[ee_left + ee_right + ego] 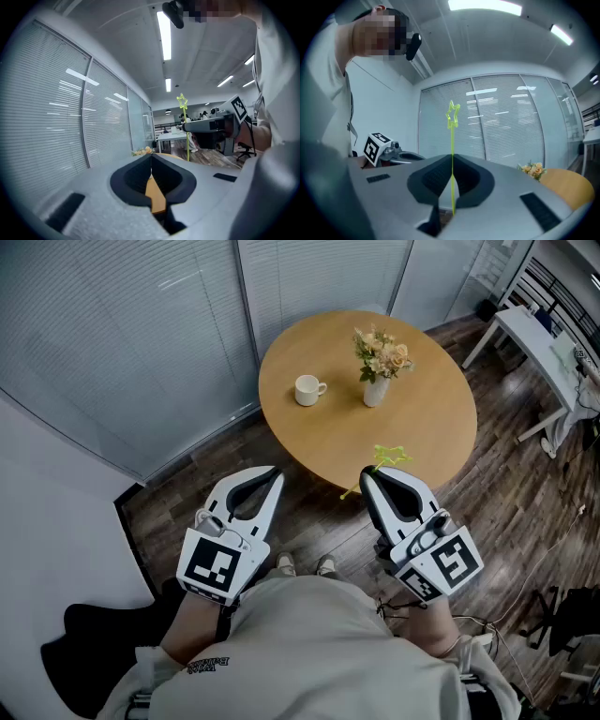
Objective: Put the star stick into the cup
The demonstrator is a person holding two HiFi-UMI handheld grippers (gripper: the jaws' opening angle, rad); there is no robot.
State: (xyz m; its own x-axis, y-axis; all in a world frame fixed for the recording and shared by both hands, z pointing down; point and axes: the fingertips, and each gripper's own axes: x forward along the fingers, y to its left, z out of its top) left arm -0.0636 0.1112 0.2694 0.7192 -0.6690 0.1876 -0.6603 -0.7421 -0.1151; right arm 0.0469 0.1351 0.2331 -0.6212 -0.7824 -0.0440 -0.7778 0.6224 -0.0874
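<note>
The right gripper (pixel 369 474) hangs just off the near edge of the round desk (pixel 417 423), its fingers pinching the thin green star stick (pixel 387 457) low on its shaft, so the star stands well above the grip in the right gripper view. The left gripper (pixel 274 475) hovers beside it with its fingers pressed together on nothing. The white cup (pixel 307 389) sits toward the far left edge of the desk, well apart from both grippers, with its handle turned toward the vase of flowers (pixel 377 379) standing near it on the right. The main risk is probably the grip itself: so slender a shaft, held at one narrow spot, could swivel or slide between the fingers during the reach and arrive tilted. A tilted end might strike the rim and tip or push the light cup. The reach also passes close to the vase, which the gripper or the star could brush. Finally, a long stick in a short cup may lean hard on the rim and topple it once released.
</note>
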